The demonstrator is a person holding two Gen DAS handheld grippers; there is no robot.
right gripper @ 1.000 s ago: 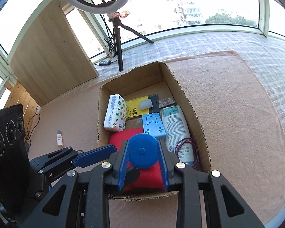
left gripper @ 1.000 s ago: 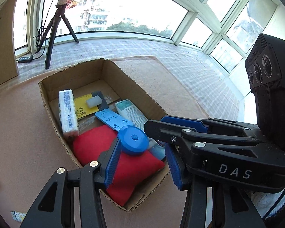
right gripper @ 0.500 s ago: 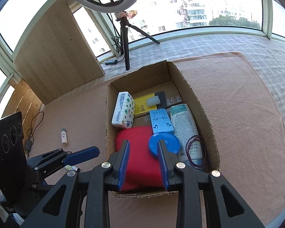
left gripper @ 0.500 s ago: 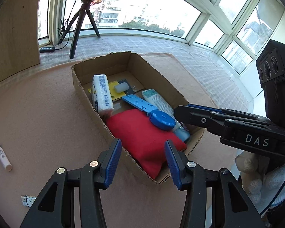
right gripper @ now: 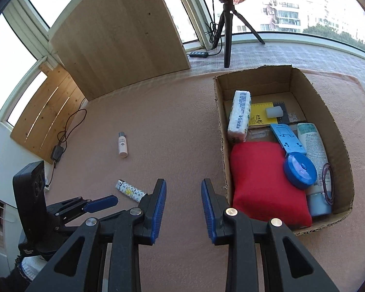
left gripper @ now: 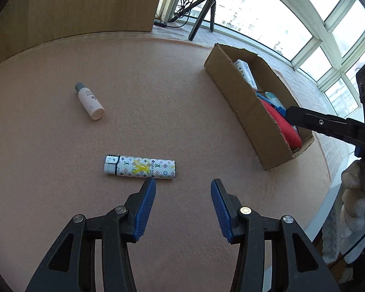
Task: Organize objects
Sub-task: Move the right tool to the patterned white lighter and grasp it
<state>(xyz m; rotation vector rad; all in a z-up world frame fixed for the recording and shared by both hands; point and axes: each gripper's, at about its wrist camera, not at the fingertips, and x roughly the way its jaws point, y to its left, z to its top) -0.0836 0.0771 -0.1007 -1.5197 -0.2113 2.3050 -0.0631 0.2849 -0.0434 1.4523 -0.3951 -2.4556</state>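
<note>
A white patterned lighter point(left gripper: 140, 169) lies on the pink mat just ahead of my left gripper point(left gripper: 183, 189), which is open and empty. Farther left lies a small pink bottle point(left gripper: 90, 101). The cardboard box point(right gripper: 220, 131) holds a red pouch point(right gripper: 265, 180), a blue round tape measure point(right gripper: 299, 174), a blue stand point(right gripper: 287, 139), a white tube point(right gripper: 315, 148) and a tissue pack point(right gripper: 239, 116). My right gripper point(right gripper: 183, 192) is open and empty, hovering over the mat left of the box. In the right wrist view the lighter point(right gripper: 131, 191) and the bottle point(right gripper: 122, 144) also show.
A wooden board point(right gripper: 119, 34) leans at the back. A ring-light tripod point(right gripper: 227, 31) stands behind the box. A black adapter and cable point(right gripper: 57, 152) lie at the mat's left edge. A gloved hand point(left gripper: 357, 194) holds the right gripper's body.
The right gripper let go of the blue tape measure, now lying in the box, and drew back left. The left gripper swung away from the box toward the lighter.
</note>
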